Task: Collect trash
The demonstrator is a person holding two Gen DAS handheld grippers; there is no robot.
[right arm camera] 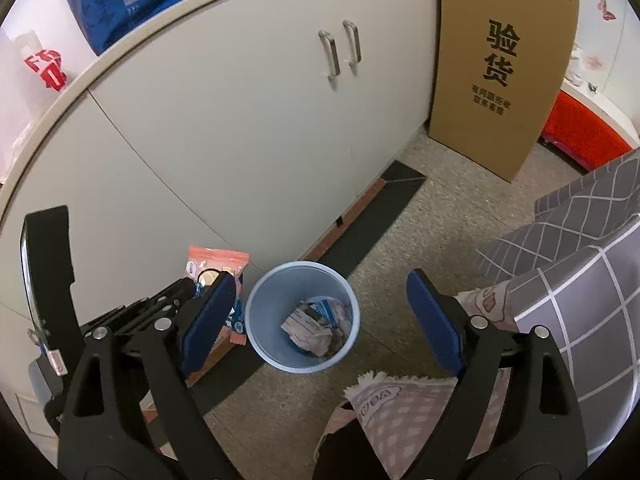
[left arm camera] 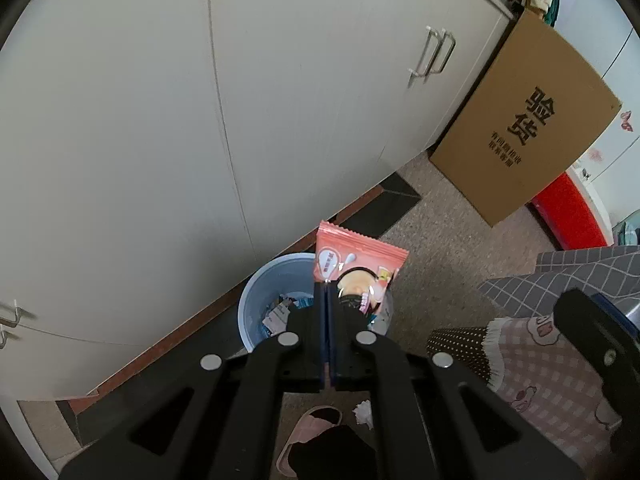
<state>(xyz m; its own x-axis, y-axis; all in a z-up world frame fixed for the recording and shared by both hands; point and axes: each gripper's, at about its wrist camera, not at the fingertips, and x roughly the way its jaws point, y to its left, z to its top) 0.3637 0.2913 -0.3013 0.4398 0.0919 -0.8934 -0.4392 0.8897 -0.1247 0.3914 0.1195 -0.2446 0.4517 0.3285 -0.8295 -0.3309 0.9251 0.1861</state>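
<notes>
Your left gripper (left arm camera: 328, 286) is clamped tight on a pink snack wrapper (left arm camera: 356, 260), held above the blue bin's (right arm camera: 256, 320) left rim. Your right gripper (right arm camera: 320, 312) stands wide open and empty over the bin, discarded packets (right arm camera: 312, 328) lying inside.

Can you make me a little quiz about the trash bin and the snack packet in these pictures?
1. True or false: the left hand-held gripper is shut on the pink snack packet.
2. What lies inside the blue trash bin? A) paper and wrappers B) water C) nothing
3. Fill in: the right hand-held gripper is ____ and holds nothing.

Key: 1 true; 2 A; 3 open
</notes>
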